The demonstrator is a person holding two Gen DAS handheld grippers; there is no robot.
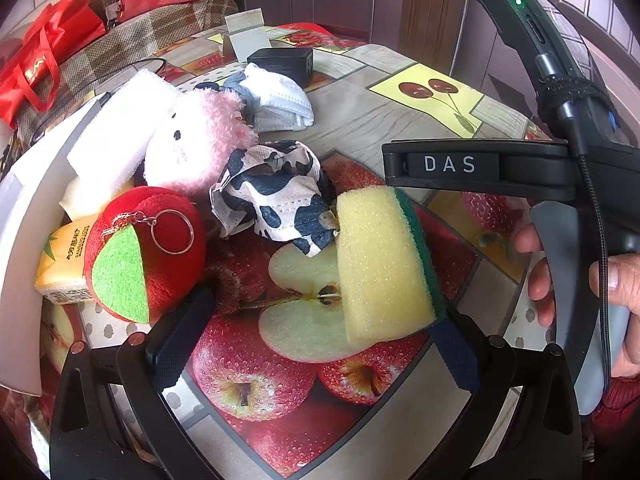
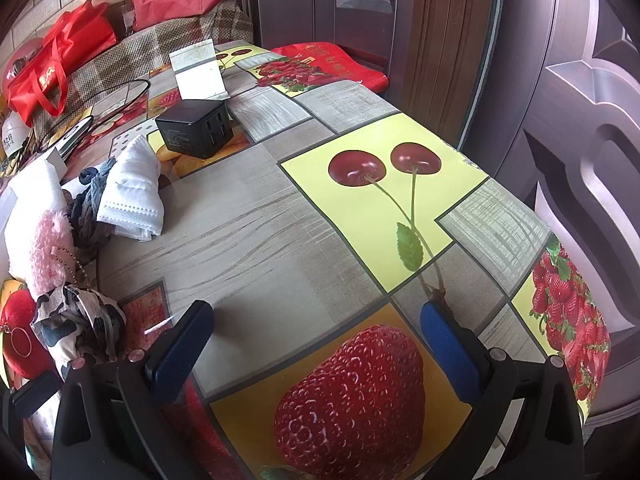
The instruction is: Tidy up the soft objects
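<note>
your left gripper [image 1: 316,328] has its jaws wide open; the sponge [image 1: 384,264] leans on the right jaw. your right gripper [image 2: 316,344] is open over bare counter [image 2: 256,232].

Both views are bright and evenly lit by soft, daylight-like light, so shadows under things are faint and short. The glossy fruit-printed bench [image 2: 248,216] carries pale sheen, with a thin streak of glare near the right gripper's [image 2: 316,344] left finger, and the fluffy pink-and-white plush toy [image 1: 192,144] is nearly washed out. Strong fisheye bending curves straight edges, and the corners fall to black.
</note>
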